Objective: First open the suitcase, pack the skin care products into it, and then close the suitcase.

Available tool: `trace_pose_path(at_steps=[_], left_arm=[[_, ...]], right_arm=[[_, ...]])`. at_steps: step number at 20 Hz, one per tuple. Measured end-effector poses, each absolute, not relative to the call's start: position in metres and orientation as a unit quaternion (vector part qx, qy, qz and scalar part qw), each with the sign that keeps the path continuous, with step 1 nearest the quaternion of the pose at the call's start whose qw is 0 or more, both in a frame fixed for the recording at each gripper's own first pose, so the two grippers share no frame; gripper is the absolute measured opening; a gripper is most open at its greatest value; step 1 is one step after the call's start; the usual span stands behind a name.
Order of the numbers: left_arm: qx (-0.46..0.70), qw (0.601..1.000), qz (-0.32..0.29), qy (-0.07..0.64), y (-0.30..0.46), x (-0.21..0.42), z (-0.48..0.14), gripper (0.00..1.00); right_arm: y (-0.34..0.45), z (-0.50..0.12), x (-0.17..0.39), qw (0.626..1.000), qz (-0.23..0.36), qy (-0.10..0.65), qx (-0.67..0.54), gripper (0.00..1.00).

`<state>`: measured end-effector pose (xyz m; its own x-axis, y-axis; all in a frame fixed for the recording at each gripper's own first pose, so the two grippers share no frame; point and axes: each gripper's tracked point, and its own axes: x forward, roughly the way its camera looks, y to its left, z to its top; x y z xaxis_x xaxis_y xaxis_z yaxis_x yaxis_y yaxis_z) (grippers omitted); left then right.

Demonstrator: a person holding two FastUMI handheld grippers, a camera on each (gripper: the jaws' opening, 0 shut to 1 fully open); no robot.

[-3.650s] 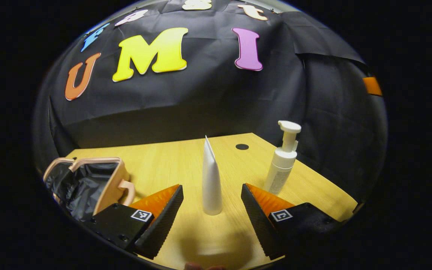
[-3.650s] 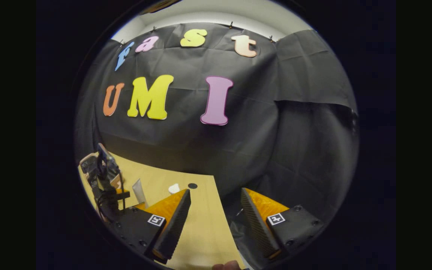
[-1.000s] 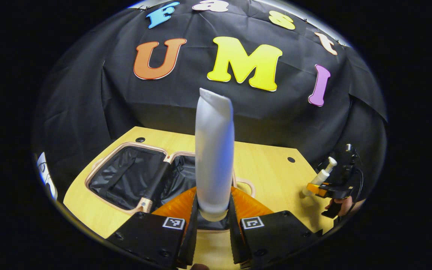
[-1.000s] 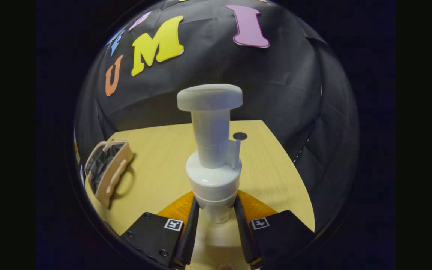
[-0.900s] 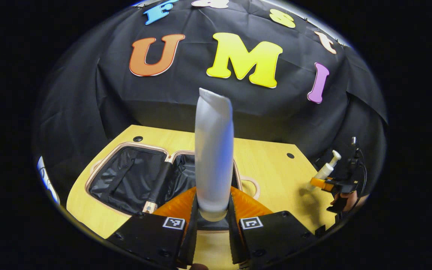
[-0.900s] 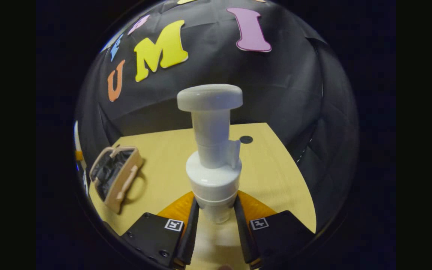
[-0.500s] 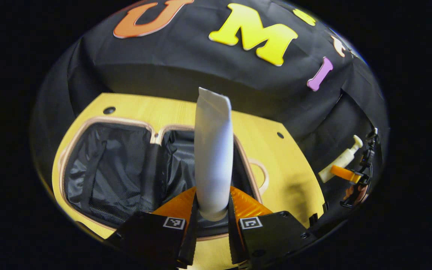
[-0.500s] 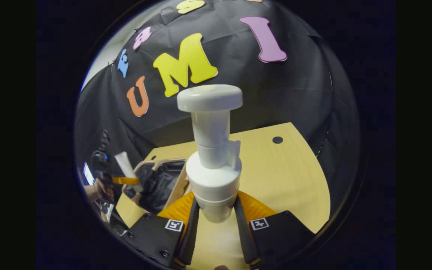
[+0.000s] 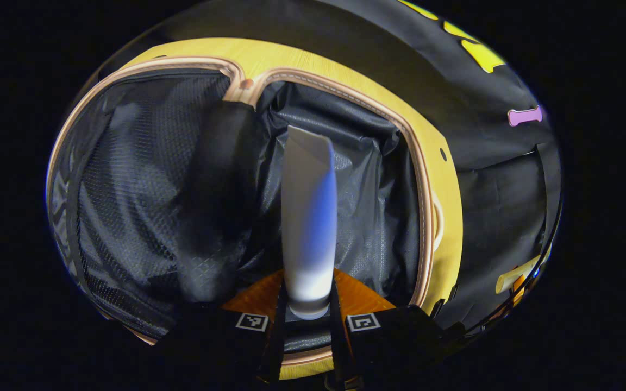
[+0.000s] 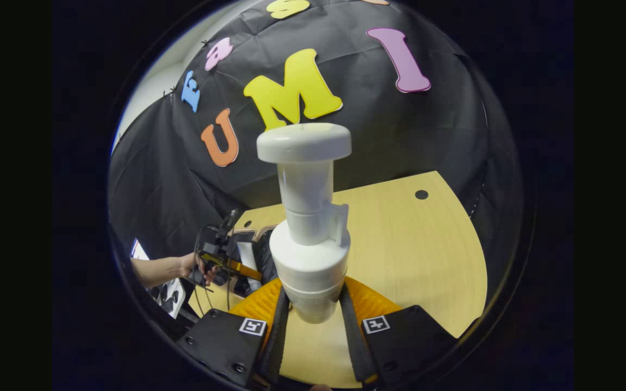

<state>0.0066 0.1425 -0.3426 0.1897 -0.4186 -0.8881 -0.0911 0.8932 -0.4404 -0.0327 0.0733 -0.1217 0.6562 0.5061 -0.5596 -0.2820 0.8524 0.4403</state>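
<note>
The open suitcase (image 9: 424, 217), tan-rimmed with black lining, lies flat on the table right below my left gripper (image 9: 306, 320). That gripper is shut on a white tube (image 9: 308, 217), which points down into the right-hand half of the case. My right gripper (image 10: 313, 326) is shut on a white pump bottle (image 10: 308, 228), held upright above the wooden table (image 10: 411, 255). In the right gripper view, the left gripper (image 10: 239, 267) hangs over the suitcase (image 10: 261, 232) with the tube (image 10: 248, 255), held by a hand (image 10: 185, 266). The pump bottle (image 9: 513, 276) also shows far right in the left gripper view.
The table has a round black hole (image 10: 421, 194) near its far right corner and another (image 9: 442, 154) beside the suitcase. A mesh divider (image 9: 144, 179) lines the case's left half. The suitcase handle (image 9: 437, 222) faces the open tabletop on the right.
My left gripper has tipped down and come close over the open suitcase with the tube. The right gripper has swung a little left with the pump bottle still in its grip.
</note>
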Motion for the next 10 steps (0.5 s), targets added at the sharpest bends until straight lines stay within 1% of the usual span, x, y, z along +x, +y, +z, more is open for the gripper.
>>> trace_pose_path(at_steps=[2, 4, 5, 6, 7, 8, 9, 10], left_arm=[[-0.186, 0.725, -0.11, 0.654, 0.142, 0.005, -0.344, 0.39], [-0.174, 0.698, -0.108, 0.686, 0.143, -0.001, -0.344, 0.39], [-0.171, 0.693, -0.106, 0.693, 0.141, -0.002, -0.347, 0.47], [-0.166, 0.689, -0.104, 0.698, 0.141, -0.002, -0.347, 0.33], [-0.161, 0.687, -0.1, 0.702, 0.142, -0.003, -0.349, 0.49], [-0.158, 0.686, -0.099, 0.704, 0.14, -0.002, -0.349, 0.44], [-0.154, 0.685, -0.099, 0.705, 0.14, -0.003, -0.348, 0.46], [-0.154, 0.686, -0.1, 0.704, 0.139, -0.002, -0.346, 0.58]], right_arm=[[0.083, -0.122, -0.035, 0.893, 0.227, 0.357, 0.155, 0.47], [0.094, -0.121, -0.038, 0.89, 0.236, 0.361, 0.151, 0.47], [0.099, -0.121, -0.04, 0.887, 0.24, 0.364, 0.151, 0.47], [0.105, -0.12, -0.044, 0.885, 0.246, 0.366, 0.15, 0.47], [0.109, -0.12, -0.046, 0.883, 0.251, 0.368, 0.149, 0.47], [0.113, -0.12, -0.05, 0.881, 0.257, 0.369, 0.146, 0.47], [0.117, -0.121, -0.05, 0.88, 0.263, 0.371, 0.14, 0.47], [0.122, -0.123, -0.051, 0.878, 0.268, 0.374, 0.128, 0.47]])
